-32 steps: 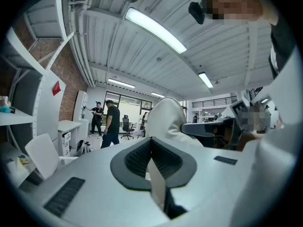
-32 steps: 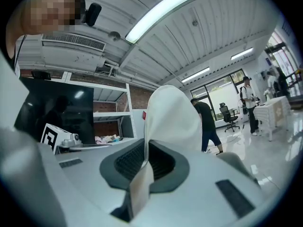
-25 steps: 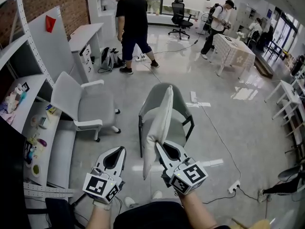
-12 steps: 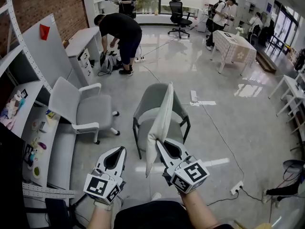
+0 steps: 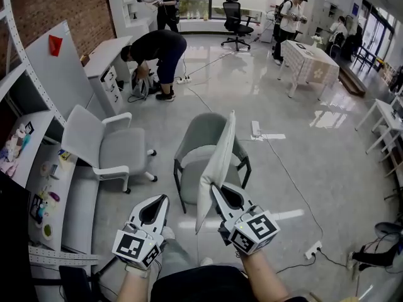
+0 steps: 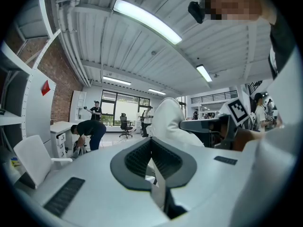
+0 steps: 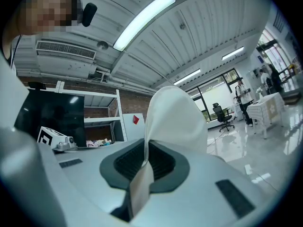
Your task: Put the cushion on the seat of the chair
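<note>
So right now my right gripper (image 5: pixel 217 189) is pinched tight on one edge of the cushion (image 5: pixel 218 159). The cushion stands up on end in front of me, lined up with the grey chair (image 5: pixel 203 128) but not lying on its seat. My left gripper (image 5: pixel 162 199) is closed too with nothing in it, just left of the cushion.
</note>
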### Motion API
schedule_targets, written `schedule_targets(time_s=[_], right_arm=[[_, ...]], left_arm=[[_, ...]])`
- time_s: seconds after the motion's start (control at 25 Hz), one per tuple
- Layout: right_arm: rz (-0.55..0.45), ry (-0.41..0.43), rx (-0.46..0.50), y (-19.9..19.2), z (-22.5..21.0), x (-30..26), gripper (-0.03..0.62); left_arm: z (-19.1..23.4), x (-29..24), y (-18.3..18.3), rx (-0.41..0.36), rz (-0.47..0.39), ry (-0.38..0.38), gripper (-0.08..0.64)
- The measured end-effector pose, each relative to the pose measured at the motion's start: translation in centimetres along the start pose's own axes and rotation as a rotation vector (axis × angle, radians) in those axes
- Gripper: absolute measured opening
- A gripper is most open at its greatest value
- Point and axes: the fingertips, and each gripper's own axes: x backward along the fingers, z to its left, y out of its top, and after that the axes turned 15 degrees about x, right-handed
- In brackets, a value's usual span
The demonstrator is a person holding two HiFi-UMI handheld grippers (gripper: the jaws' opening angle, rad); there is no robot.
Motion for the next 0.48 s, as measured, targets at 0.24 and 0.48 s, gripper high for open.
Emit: schedule_targets(time_s=[0.24, 0.48], right_arm=[[0.021, -0.035, 0.008, -0.5, -1.4, -2.9, 0.031], [0.042, -0.075, 0.013, -1.0, -2.8, -6.9, 0.031]], left_arm=[[3.2, -2.1, 0.9, 0.02, -0.004, -0.016, 0.011], [7.3, -4.8, 2.4, 0.036, -0.001, -0.043, 0.012]])
